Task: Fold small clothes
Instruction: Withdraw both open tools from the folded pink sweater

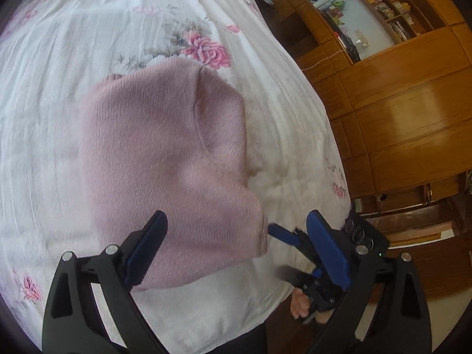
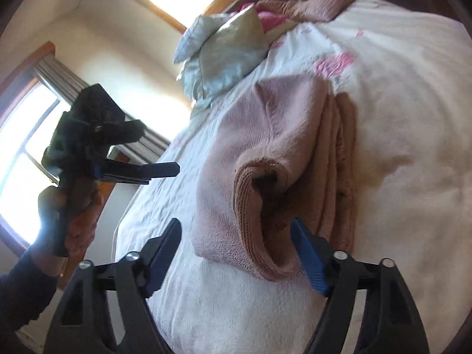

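A pink knitted garment [image 1: 165, 159] lies folded into a thick bundle on the white floral bedspread [image 1: 73, 44]. My left gripper [image 1: 237, 224] hovers open over the bundle's near edge with nothing between its fingers. In the right wrist view the same garment [image 2: 283, 135] shows stacked folds and a ribbed sleeve opening facing the camera. My right gripper [image 2: 236, 231] is open at that opening, its right finger against the knit and gripping nothing. One blue fingertip of the right gripper [image 1: 278, 230] appears just right of the bundle. The left gripper [image 2: 159, 171] is raised at the left, held by a hand.
Pale pillows [image 2: 227, 53] and a brownish-pink cloth [image 2: 312, 6] lie at the head of the bed. A wooden wardrobe [image 1: 407, 112] and a bookshelf [image 1: 386, 3] stand past the bed's right edge. Bright windows [image 2: 26, 135] with a curtain are on the left.
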Tool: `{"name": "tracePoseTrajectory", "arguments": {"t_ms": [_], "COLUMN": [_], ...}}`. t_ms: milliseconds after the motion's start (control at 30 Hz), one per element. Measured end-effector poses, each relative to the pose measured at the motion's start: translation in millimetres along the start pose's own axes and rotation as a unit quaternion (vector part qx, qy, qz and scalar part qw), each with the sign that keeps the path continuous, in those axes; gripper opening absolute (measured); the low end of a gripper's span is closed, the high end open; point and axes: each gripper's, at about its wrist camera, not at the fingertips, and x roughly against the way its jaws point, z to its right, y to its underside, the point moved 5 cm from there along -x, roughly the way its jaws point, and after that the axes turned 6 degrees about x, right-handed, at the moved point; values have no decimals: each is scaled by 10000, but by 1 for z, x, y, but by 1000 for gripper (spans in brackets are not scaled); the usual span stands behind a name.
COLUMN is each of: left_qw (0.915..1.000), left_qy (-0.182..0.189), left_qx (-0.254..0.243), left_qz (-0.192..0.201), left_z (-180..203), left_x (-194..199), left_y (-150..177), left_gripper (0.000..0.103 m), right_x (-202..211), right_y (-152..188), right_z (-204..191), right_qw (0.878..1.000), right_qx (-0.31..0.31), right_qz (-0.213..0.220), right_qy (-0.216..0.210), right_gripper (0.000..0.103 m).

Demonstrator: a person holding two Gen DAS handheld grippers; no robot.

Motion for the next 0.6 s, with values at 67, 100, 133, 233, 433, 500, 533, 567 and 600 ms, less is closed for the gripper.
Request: {"name": "tracePoseTrajectory", "arguments": {"t_ms": [67,100,133,233,433,500,533,567,600], "left_qw": [9988,9973,9957,9910,9890,9882,9875,9874,9875], "left_qy": [475,706,895,1259,1243,1345,1401,1424,1421], "left_qx": [-61,-90,-105,-112,52,43,30,13,5], "left_qz": [-104,-159,-220,-435,-801,-731,-716,-694,-678], "left_z": [-4,-7,-9,-22,-58,-59,-58,-58,-57], "left_x": [-3,-5,-8,-29,-77,-77,-76,-76,-76], "left_y": [10,13,19,29,48,49,49,49,49], "left_gripper": [94,94,94,94,94,94,94,94,94], "right_x": [-24,-26,-23,-13,-16,-8,-4,-3,-4], "right_y": [2,5,9,28,34,15,4,-7,-17], "right_z": [14,21,27,47,48,46,47,49,51], "right_qw": [9981,9973,9970,9944,9945,9934,9932,9926,9919], "right_qx": [-199,-288,-419,-829,-840,-967,-1036,-1097,-1154], "right_qz": [-577,-677,-654,-620,-522,-282,-124,-47,-34], "right_qy": [-43,48,-36,-230,-350,-541,-520,-523,-531], "right_gripper": [16,7,6,6,25,60,66,66,66]}}
